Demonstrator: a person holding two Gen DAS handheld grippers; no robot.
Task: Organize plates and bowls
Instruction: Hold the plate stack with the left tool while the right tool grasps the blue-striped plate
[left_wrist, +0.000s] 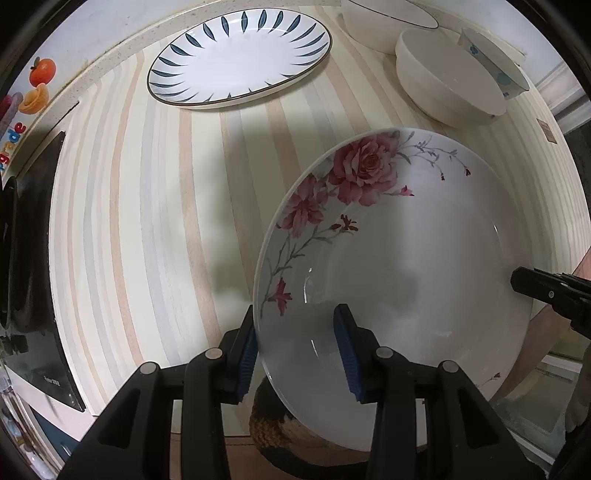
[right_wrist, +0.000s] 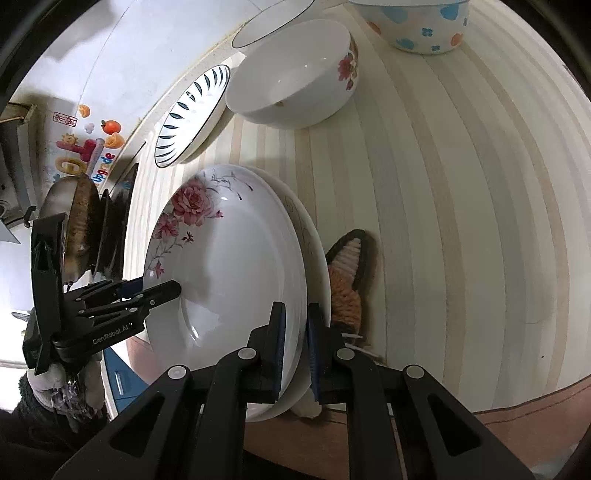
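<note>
A white plate with pink roses (left_wrist: 406, 258) is held over the striped table, tilted. My left gripper (left_wrist: 295, 354) straddles its near-left rim, blue pads (left_wrist: 349, 354) on either side. In the right wrist view the rose plate (right_wrist: 229, 277) lies against a second white plate (right_wrist: 314, 251) behind it. My right gripper (right_wrist: 295, 350) is shut on their lower rims. The left gripper (right_wrist: 147, 291) shows at the plate's left edge. The right gripper's finger (left_wrist: 543, 288) shows at the plate's right.
An oval plate with blue leaf marks (left_wrist: 240, 59) lies at the back. White bowls (left_wrist: 443, 81) and a blue-spotted bowl (right_wrist: 417, 22) stand at the back right. A knitted orange-brown mat (right_wrist: 347, 280) lies under the plates. A pan and cooktop (right_wrist: 88, 229) are left.
</note>
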